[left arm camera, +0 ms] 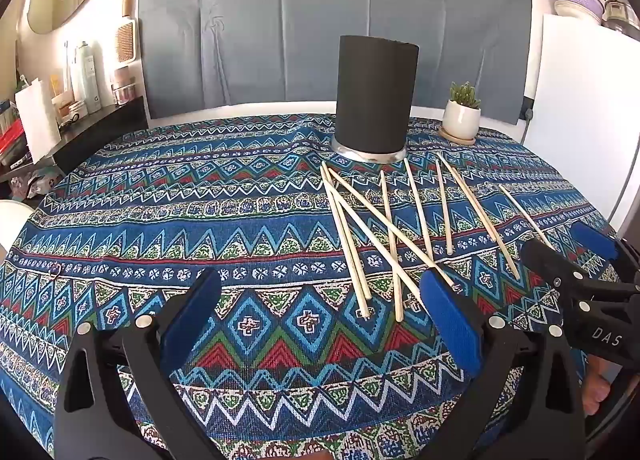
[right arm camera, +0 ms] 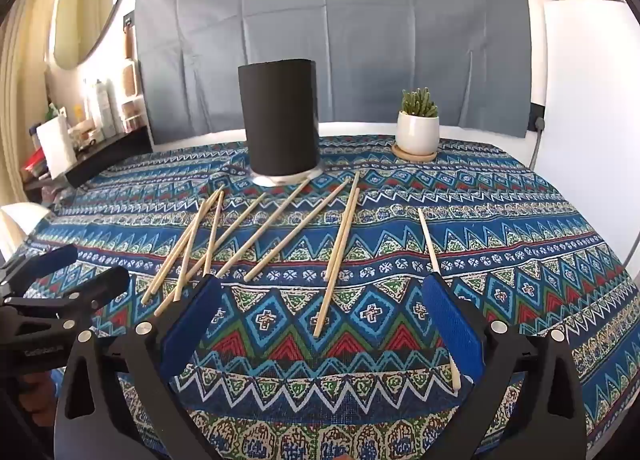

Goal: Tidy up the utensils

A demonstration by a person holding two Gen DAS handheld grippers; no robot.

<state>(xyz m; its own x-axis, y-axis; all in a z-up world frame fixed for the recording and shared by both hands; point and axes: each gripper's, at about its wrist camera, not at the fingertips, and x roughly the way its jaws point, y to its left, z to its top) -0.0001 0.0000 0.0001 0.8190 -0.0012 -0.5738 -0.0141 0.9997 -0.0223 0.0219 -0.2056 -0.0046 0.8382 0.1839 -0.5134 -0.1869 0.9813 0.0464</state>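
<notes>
White "DAS" lettering on the right gripper black body

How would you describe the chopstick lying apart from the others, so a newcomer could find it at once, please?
Start at the tall black holder in the middle of the patterned tablecloth; wooden chopsticks fan out in front of it. Towards the potted plant's side, one paler chopstick lies alone, touching none of the others.

Grey backdrop cloth behind patterned tablecloth, round mirror, cluttered dark shelf at left.
</notes>
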